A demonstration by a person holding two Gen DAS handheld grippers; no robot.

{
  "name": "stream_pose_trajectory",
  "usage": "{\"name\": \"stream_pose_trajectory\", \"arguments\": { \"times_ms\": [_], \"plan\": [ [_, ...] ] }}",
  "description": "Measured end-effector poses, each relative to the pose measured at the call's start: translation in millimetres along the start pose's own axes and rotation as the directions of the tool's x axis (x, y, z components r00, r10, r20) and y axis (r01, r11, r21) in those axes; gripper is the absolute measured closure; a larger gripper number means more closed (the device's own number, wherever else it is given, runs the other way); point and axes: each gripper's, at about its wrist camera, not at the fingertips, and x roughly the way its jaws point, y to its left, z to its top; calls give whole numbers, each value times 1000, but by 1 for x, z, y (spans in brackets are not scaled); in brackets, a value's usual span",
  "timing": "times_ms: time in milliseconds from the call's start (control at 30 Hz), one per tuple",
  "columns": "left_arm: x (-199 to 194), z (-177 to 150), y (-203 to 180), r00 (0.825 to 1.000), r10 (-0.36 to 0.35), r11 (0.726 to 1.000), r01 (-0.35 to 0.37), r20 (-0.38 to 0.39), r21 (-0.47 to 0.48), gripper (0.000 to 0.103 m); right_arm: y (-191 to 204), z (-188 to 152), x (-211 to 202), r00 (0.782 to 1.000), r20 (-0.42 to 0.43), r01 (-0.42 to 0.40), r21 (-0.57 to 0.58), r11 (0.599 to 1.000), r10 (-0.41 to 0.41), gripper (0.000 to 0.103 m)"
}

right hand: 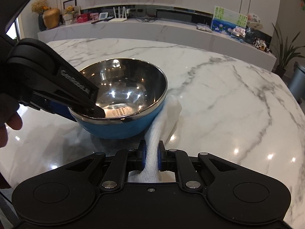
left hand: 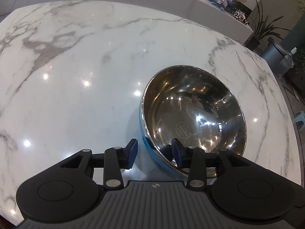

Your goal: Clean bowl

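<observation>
A steel bowl (left hand: 190, 114) with a blue outside (right hand: 124, 87) stands tipped a little on the white marble table (left hand: 76, 76). My left gripper (left hand: 154, 145) straddles the bowl's near rim, one blue pad outside the wall and the other inside. A gap shows on both sides of the rim, so it is open. In the right wrist view the left gripper (right hand: 82, 110) reaches in from the left. My right gripper (right hand: 151, 152) is shut on a white cloth (right hand: 167, 114). The cloth runs forward and lies against the bowl's blue right side.
A person's hand (right hand: 9, 122) shows at the left edge. Behind the table runs a long marble sideboard (right hand: 152, 28) with pictures, a router and a gold vase. A potted plant (right hand: 286, 57) and a grey bin (left hand: 276, 57) stand beyond the table's right edge.
</observation>
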Motion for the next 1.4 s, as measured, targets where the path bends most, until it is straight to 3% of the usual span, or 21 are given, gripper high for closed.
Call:
{"name": "stream_pose_trajectory", "arguments": {
  "times_ms": [100, 400, 600, 833, 933, 1000, 1067, 1167, 1400],
  "plan": [
    [-2, 2, -2, 1000, 11, 1000, -11, 3, 26, 78, -1, 2, -4, 1000, 11, 3, -2, 1000, -3, 93],
    [-4, 16, -2, 999, 49, 991, -50, 7, 128, 87, -22, 20, -20, 995, 96, 33, 13, 999, -34, 93],
    [-2, 21, -4, 999, 53, 982, -51, -7, 181, 88, -20, 22, -18, 995, 103, 8, -44, 999, -3, 93],
    [0, 22, -1, 999, 38, 984, -34, -15, 176, 87, -4, 7, -6, 999, 29, -39, -75, 996, 41, 93],
    [2, 18, 1, 999, 19, 990, -13, -36, 141, 77, 1, 1, -2, 999, 3, -53, -78, 996, 54, 93],
    [4, 15, 3, 999, 2, 993, 5, -53, 116, 63, 2, -1, -1, 998, -3, -57, -78, 995, 57, 93],
    [4, 12, 5, 998, -18, 996, 24, -60, 92, 62, 3, -2, -1, 998, -6, -60, -78, 995, 60, 93],
    [4, 10, 3, 997, -33, 996, 38, -67, 84, 63, 2, -2, -2, 998, -4, -61, -78, 995, 61, 93],
    [2, 19, 2, 998, -5, 986, 16, -68, 163, 79, -10, 7, -11, 998, 47, -28, -79, 996, 31, 93]
  ]
}}
